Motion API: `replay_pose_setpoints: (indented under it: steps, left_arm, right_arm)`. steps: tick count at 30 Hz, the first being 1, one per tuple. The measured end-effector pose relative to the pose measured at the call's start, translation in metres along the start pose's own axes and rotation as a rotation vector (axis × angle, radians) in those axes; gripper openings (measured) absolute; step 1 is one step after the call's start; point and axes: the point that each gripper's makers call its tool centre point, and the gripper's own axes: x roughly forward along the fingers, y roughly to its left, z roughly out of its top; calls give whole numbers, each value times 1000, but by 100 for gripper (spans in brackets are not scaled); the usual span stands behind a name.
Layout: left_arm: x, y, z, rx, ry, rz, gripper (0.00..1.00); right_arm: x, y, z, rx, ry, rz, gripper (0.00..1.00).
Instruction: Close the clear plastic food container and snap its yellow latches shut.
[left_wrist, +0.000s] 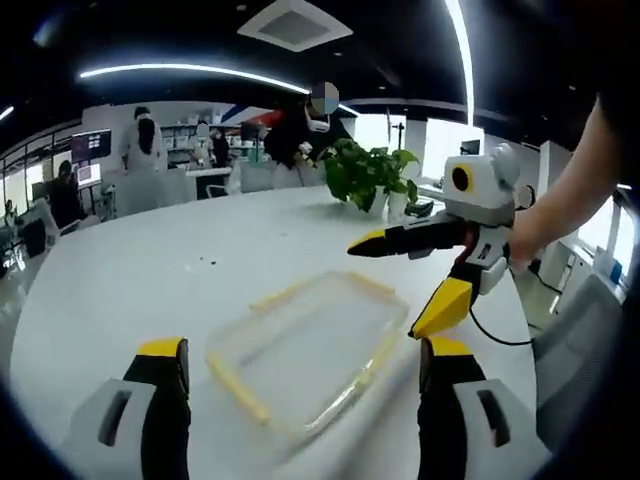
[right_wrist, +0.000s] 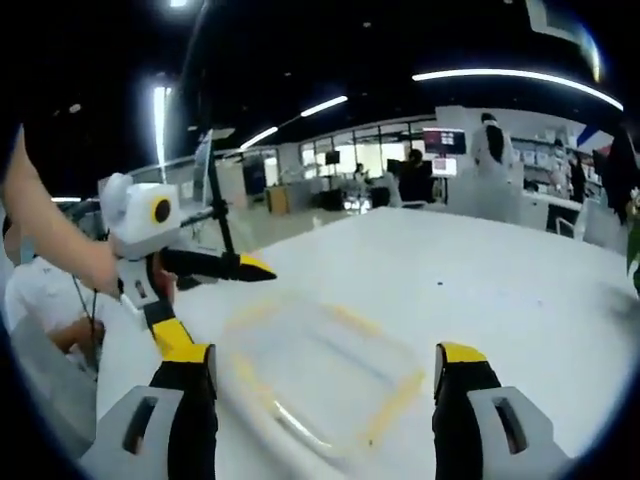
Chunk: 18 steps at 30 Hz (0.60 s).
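container (left_wrist: 308, 350) lower centre, long axis toward upper right | left gripper (left_wrist: 303, 375) open, nearer | right gripper (left_wrist: 400, 282) open, at its right end

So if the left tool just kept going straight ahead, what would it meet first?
Probably the clear plastic container, lying on the white table between the left tool's open jaws; depth is uncertain.

White table (left_wrist: 150, 270) | leafy potted plant (left_wrist: 368, 175) at its far edge | people standing behind it near desks and monitors (left_wrist: 90, 146) | ceiling light strips (left_wrist: 190, 70) overhead
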Motion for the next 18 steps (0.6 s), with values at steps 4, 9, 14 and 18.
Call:
replay_pose_setpoints:
  steps: [4,9,14,18]
  left_arm:
    - [-4,-3,-1,19,0,-5,95]
    - [-9,0,7,-33,-48,20,95]
    - [-16,1,9,-56,-77,45,95]
    - [-22,1,9,-82,-95,62,95]
  right_arm:
    - [-5,-3,0,35,-14,-14,91]
    - [-11,-1,-2,51,-20,-29,91]
    - [-18,4,-4,49,-26,-36,90]
    - [-22,9,-2,44,-42,-44,90]
